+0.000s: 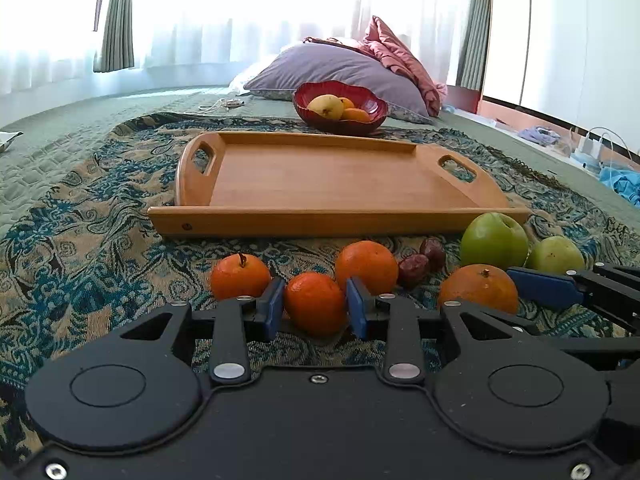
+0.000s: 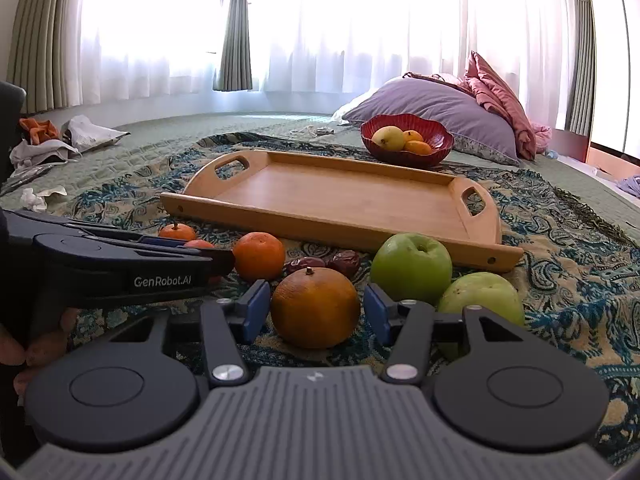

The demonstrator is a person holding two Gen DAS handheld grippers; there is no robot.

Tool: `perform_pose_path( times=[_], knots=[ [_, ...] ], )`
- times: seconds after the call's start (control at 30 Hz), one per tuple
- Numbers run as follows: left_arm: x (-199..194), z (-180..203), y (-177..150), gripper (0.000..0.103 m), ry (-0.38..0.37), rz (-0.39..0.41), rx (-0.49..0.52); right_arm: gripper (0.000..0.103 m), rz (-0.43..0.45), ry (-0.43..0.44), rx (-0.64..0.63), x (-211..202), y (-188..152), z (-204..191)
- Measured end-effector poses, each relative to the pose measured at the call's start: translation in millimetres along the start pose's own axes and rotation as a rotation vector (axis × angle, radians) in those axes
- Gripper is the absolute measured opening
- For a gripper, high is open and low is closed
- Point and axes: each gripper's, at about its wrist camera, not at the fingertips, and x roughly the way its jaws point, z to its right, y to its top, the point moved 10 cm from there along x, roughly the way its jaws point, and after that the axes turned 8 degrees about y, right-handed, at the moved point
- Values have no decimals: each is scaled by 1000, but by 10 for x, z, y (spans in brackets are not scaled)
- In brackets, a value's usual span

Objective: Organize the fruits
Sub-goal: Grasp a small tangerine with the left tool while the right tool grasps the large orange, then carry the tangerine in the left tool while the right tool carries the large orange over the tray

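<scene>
My left gripper (image 1: 316,304) is shut on a small mandarin (image 1: 315,303) lying on the patterned cloth; its blue pads touch both sides. Two more mandarins (image 1: 240,276) (image 1: 366,266) lie beside it. My right gripper (image 2: 316,312) is open around a larger dull orange (image 2: 315,307), with gaps at both pads. A green apple (image 2: 411,267), a pale green fruit (image 2: 482,294) and two dates (image 2: 344,261) lie near it. An empty wooden tray (image 2: 344,196) sits behind the fruits.
A red bowl (image 2: 440,148) with a yellow fruit and two small oranges stands behind the tray. A purple pillow (image 2: 448,114) and pink cloth lie at the back right. Crumpled papers and clothes (image 2: 52,140) lie at the left.
</scene>
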Motion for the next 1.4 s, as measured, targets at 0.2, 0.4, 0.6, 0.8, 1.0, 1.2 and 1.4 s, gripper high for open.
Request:
perform_pose_path(
  times=[0.2, 0.4, 0.6, 0.8, 1.0, 1.2, 1.4],
  knots=[
    [7, -18, -66, 33, 8, -25, 4, 59, -5, 4, 6, 19, -31, 4],
    [3, -2, -69, 33, 14, -14, 28, 59, -13, 7, 19, 49, -58, 28],
    [27, 1, -63, 33, 15, -14, 22, 59, -15, 10, 27, 70, -76, 37],
    [41, 9, -74, 33, 21, -4, 36, 58, -25, 14, 37, 112, -116, 57],
    [-33, 14, -40, 32, 0, 34, 12, 55, -24, 12, 36, 132, -135, 52],
    [-217, 108, 174, 32, 19, 125, 84, 54, 13, 7, 51, 56, -64, 61],
    [-165, 140, 430, 32, -5, 86, 54, 54, 69, -4, 76, -52, 153, 158]
  ],
)
